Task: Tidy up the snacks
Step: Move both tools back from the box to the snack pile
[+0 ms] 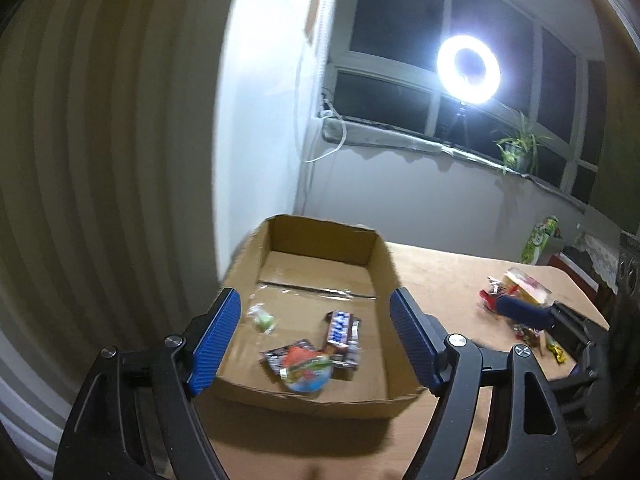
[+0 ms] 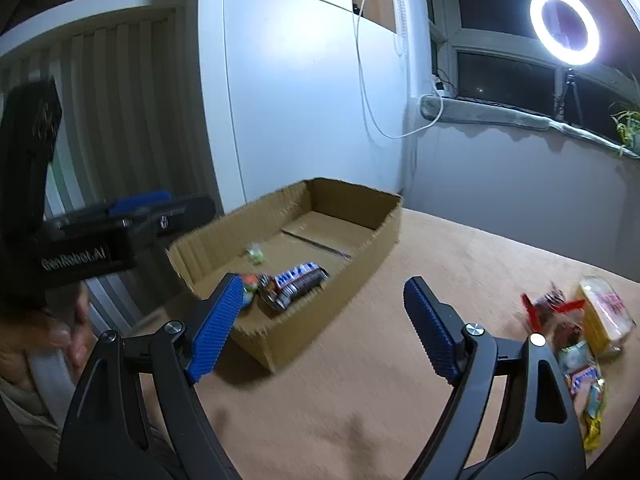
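Several wrapped snacks point(image 1: 320, 348) are gathered in the open cardboard box point(image 1: 384, 264); more snacks point(image 2: 576, 344) are heaped near the tabletop's right edge.

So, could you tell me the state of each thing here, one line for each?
left gripper: open, empty, over the box
right gripper: open, empty, above the table
cardboard box: open-topped, a few snacks inside
snack pile: loose on the table, outside the box
ring light: on

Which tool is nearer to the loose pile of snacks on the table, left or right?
Right. The right tool hangs open over bare table between the cardboard box and the snack pile. The left tool hangs open over the box, farther away.
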